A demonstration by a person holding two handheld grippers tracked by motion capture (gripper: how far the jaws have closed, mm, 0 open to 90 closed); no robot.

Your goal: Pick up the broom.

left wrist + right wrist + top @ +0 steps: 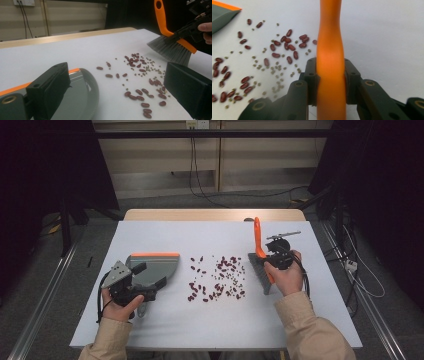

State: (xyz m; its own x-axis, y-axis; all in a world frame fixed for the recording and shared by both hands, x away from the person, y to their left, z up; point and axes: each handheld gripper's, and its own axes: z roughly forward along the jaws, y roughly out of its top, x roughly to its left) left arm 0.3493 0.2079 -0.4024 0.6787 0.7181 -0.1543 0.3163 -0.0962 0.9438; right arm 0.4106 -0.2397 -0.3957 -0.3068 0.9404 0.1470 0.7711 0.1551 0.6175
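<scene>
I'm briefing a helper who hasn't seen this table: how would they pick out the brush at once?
Start at the white table and look to its right side, just past the scattered red and green beans. There the right hand-held gripper is shut on the brush. It is the one thing with a long, bright orange handle and grey bristles, unlike the flat grey dustpan at the left.

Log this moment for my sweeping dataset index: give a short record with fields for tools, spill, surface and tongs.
surface: white table top
spill: dark red kidney beans mixed with small green peas, scattered mid-table
left tool: grey plastic dustpan with orange edge, flat on the table, left of the spill
right tool: orange-handled brush with grey bristles, right of the spill
left tongs: at the dustpan's handle, grip unclear
right tongs: shut on the brush handle
</scene>
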